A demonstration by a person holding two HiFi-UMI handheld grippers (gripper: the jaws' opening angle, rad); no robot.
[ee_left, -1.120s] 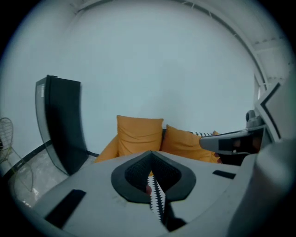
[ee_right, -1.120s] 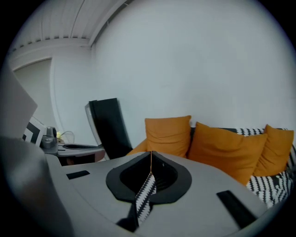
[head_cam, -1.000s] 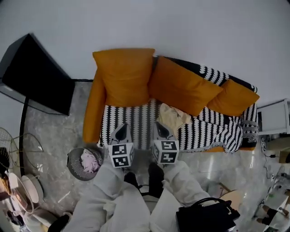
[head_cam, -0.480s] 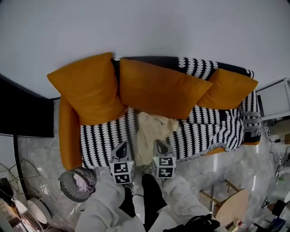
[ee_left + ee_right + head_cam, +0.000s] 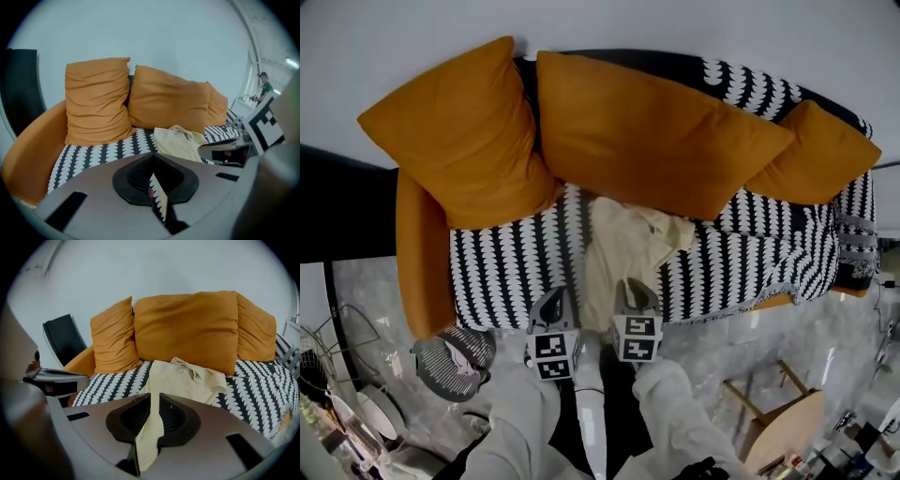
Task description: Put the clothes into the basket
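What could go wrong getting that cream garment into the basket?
The right tool pinches only a thin fold of the cream garment, so it might slip out. The left tool, jaws together, sits over the patterned throw and could drag that along. The basket sits off to the left, so the garment may trail.

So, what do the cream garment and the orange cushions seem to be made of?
The cream garment looks like thin matte cloth, maybe cotton: it lies in soft creases. The orange cushions look like matte fabric over soft filling: they wrinkle and sag.
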